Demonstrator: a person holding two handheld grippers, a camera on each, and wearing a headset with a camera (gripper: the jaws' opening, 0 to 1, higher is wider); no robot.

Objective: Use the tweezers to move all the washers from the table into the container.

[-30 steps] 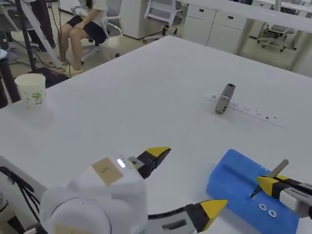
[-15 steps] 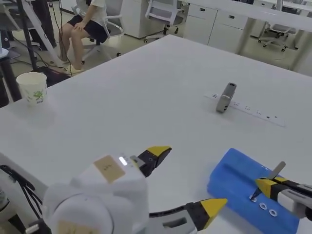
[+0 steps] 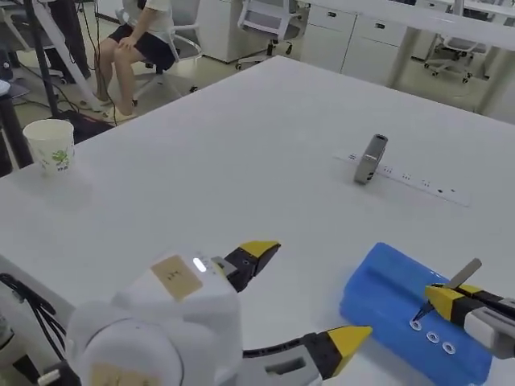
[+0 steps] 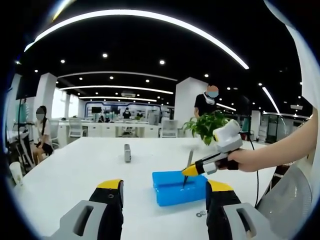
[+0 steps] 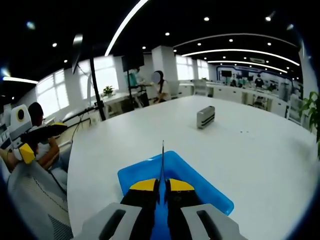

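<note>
Tweezers (image 3: 463,275): clenched between the shut jaws of the right gripper (image 3: 441,299), points slanting down onto the blue container (image 3: 378,293). In the right gripper view the tweezers (image 5: 162,160) run straight ahead from the right gripper (image 5: 161,186) over the blue container (image 5: 200,187).

Washers (image 3: 432,337): three in a row on the blue surface, the nearest at the tweezer points.

Left gripper (image 3: 306,296): jaws spread wide, holding nothing, just short of the container's near edge. Its tan label (image 3: 175,280) carries marks too small to read.

Small rings (image 4: 200,214): on the white table (image 3: 225,161) beside one left jaw, too small to identify.

Power strip (image 3: 410,181): beyond the container, with a grey block (image 3: 370,159) upright on it.

Paper cup (image 3: 51,147): green print, far off to the side near the table edge.

Seated person (image 3: 141,40): past the far corner. Open tabletop lies ahead of both jaw pairs.
</note>
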